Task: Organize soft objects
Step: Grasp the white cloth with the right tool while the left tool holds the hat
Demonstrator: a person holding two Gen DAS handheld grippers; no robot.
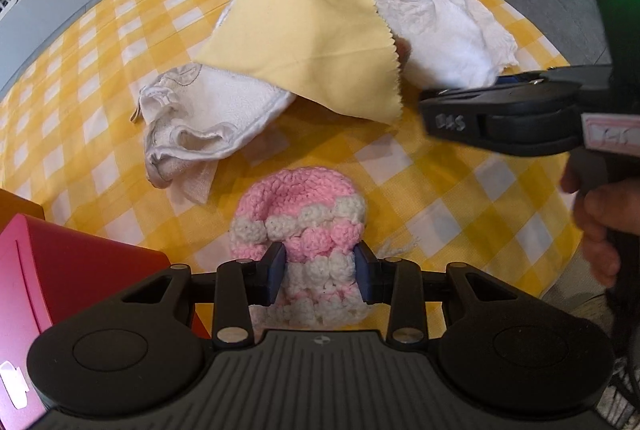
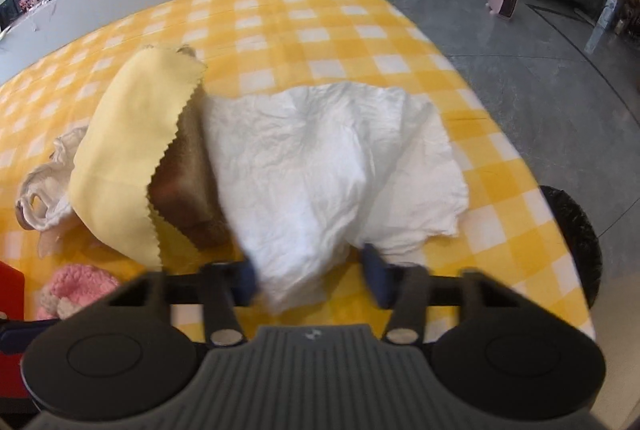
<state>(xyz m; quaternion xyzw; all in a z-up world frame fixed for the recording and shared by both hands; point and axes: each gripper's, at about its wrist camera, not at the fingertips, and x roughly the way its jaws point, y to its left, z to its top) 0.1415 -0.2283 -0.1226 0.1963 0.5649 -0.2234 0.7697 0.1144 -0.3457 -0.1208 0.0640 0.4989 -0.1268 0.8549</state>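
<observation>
Left wrist view: a yellow-and-white checked tablecloth (image 1: 460, 213) is seen spread beneath a heap of soft goods. A crumpled white cloth (image 2: 320, 165) is draped over a brown plush block (image 2: 188, 185), beside a pale yellow pinked-edge cloth (image 1: 316, 41) and a rumpled white towel (image 1: 208, 113). A pink-and-white crocheted hat (image 1: 304, 230) is clenched between the left gripper (image 1: 320, 270) pads. The white cloth's near fold is straddled by the right gripper (image 2: 316, 278), its fingers (image 2: 378, 280) parted.
</observation>
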